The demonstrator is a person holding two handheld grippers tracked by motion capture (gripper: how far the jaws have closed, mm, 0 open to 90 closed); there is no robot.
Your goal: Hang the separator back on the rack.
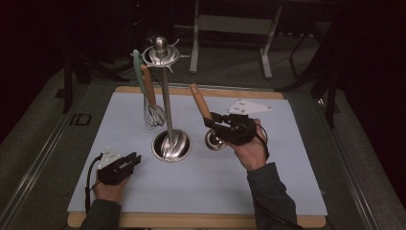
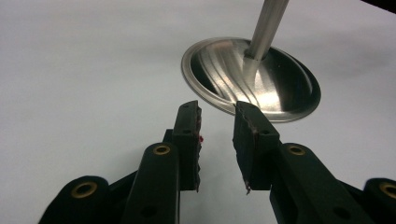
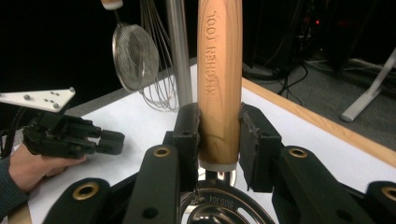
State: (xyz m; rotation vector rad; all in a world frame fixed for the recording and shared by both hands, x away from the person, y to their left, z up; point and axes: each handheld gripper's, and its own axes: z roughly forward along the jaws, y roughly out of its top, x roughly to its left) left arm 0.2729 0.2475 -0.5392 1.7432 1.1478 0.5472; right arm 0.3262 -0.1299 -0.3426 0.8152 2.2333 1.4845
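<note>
A steel utensil stand [image 1: 171, 145] rises from a round base [image 2: 252, 79] at the middle of the pale mat. From its hooked top [image 1: 160, 52] hang a wooden-handled whisk [image 1: 153, 112] and a green-handled tool [image 1: 138, 67]. My right gripper [image 1: 210, 120] is shut on the wooden handle [image 3: 219, 84] of a ladle [image 1: 201, 103], low on the handle near its steel bowl [image 1: 215, 140]. The handle tilts up and to the left, just right of the stand. My left gripper [image 1: 133, 159] rests open on the mat, left of the base, nothing between its fingers [image 2: 189, 135].
A mesh strainer [image 3: 135, 56] and the whisk wires [image 3: 161, 88] hang beside the stand's pole [image 3: 180, 51]. The mat [image 1: 268, 182] lies on a wood-edged table [image 1: 191, 220]. Dark floor and a metal table frame [image 1: 230, 28] lie beyond the far edge.
</note>
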